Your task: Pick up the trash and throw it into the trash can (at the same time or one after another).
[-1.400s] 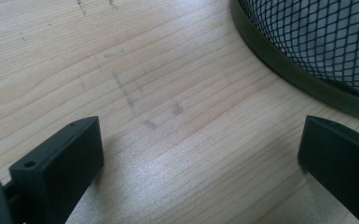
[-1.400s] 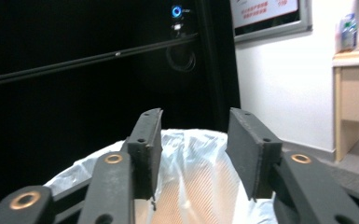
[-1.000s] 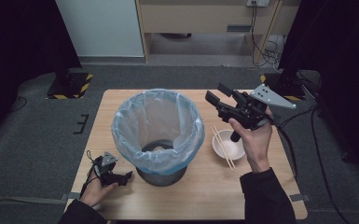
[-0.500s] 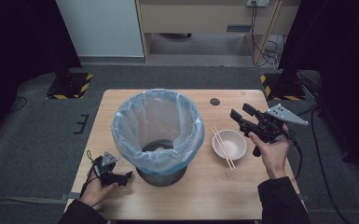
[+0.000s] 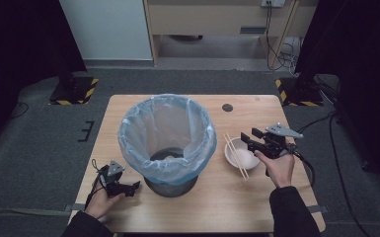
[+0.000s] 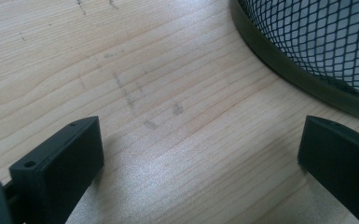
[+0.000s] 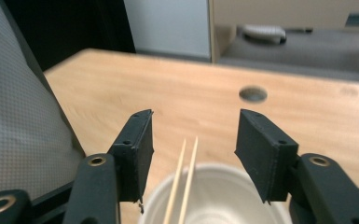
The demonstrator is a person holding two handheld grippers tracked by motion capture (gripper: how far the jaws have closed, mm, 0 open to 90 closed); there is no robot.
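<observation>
From the high view, the right gripper [image 5: 250, 138] hangs just over the near-right part of the table [image 5: 256, 197], its jaws spread apart and holding nothing. It points left at the white bowl [image 5: 241, 158], across which the pair of chopsticks [image 5: 235, 154] lies. That reads as a line-up to pick up the sticks. The bowl looks empty apart from them. The bin [image 5: 168, 140], lined with a pale blue bag, stands in the middle of the table, just left of the bowl, likely close by so that things can be dropped in. Something dark lies at its bottom; I cannot tell what. The left gripper [image 5: 133, 186] rests low at the near-left, beside the bin's base.

In the left gripper view, the jaws stand wide apart over bare wood, gripping nothing, with the bin's mesh wall [image 6: 317, 42] at the far right, apart from them.

In the right gripper view, the open jaws frame the chopsticks [image 7: 182, 182], which run between them without touching either, across the bowl's rim [image 7: 205, 172]. The bag [image 7: 18, 121] hangs at the left.
</observation>
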